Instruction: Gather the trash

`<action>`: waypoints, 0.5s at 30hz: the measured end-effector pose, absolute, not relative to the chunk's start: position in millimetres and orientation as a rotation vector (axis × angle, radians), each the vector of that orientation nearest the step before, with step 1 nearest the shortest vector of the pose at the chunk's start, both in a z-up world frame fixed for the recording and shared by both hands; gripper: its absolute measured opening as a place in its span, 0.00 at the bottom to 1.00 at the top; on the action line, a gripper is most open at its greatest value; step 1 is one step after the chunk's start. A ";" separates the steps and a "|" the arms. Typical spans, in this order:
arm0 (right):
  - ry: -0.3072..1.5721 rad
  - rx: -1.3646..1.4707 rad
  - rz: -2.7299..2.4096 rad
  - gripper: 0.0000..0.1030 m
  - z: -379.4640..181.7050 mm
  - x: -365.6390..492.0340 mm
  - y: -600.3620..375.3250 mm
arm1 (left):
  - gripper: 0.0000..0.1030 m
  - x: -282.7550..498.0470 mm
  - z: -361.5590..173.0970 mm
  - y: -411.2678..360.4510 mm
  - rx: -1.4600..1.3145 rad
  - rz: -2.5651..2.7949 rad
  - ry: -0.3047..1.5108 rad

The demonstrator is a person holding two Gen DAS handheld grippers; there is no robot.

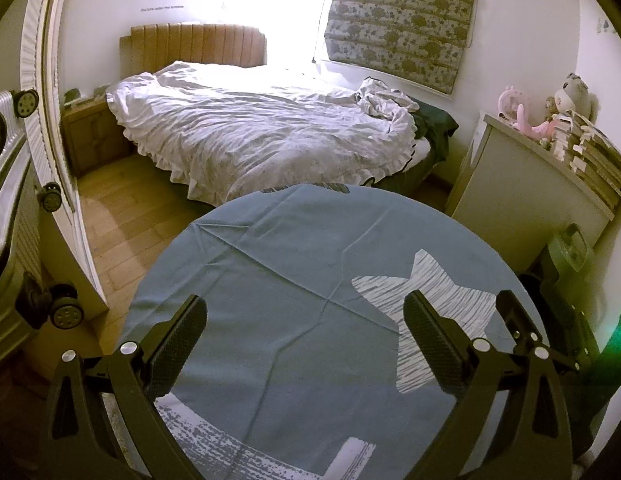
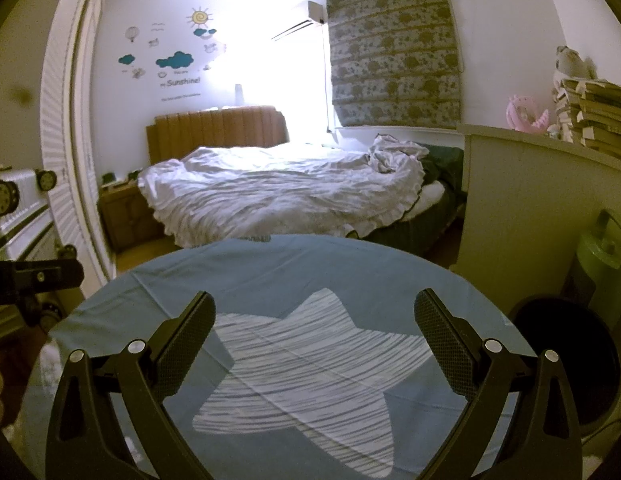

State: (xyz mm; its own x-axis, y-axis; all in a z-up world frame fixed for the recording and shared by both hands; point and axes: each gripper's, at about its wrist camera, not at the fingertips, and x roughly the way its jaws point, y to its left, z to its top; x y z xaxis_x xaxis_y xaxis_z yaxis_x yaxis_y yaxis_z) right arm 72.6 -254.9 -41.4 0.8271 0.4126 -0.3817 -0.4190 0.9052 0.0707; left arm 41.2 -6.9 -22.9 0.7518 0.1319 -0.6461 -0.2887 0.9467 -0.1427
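Left gripper (image 1: 304, 320): fingers spread wide, empty, above the counter (image 1: 270, 264).
Right gripper (image 2: 314, 316): fingers apart, empty, over the cloth's star print (image 2: 310, 376).

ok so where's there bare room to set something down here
The round table under the blue-grey star-print cloth is free all over, from its far edge by the bed with the white ruffled duvet back to both open grippers, left and right. The white cabinet top is crowded with stacked books and pink toys.
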 end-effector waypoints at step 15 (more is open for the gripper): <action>0.402 -0.018 0.443 0.95 -40.7 73.4 -256.6 | 0.95 41.3 -24.3 -5.4 -0.240 0.234 0.686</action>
State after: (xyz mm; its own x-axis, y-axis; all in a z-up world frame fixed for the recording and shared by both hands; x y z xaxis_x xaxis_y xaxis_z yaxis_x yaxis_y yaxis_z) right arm 73.4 -256.6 -40.7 0.8264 0.4132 -0.3825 -0.4202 0.9048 0.0695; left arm 41.3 -5.4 -24.3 0.7498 0.1336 -0.6481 -0.2903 0.9465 -0.1407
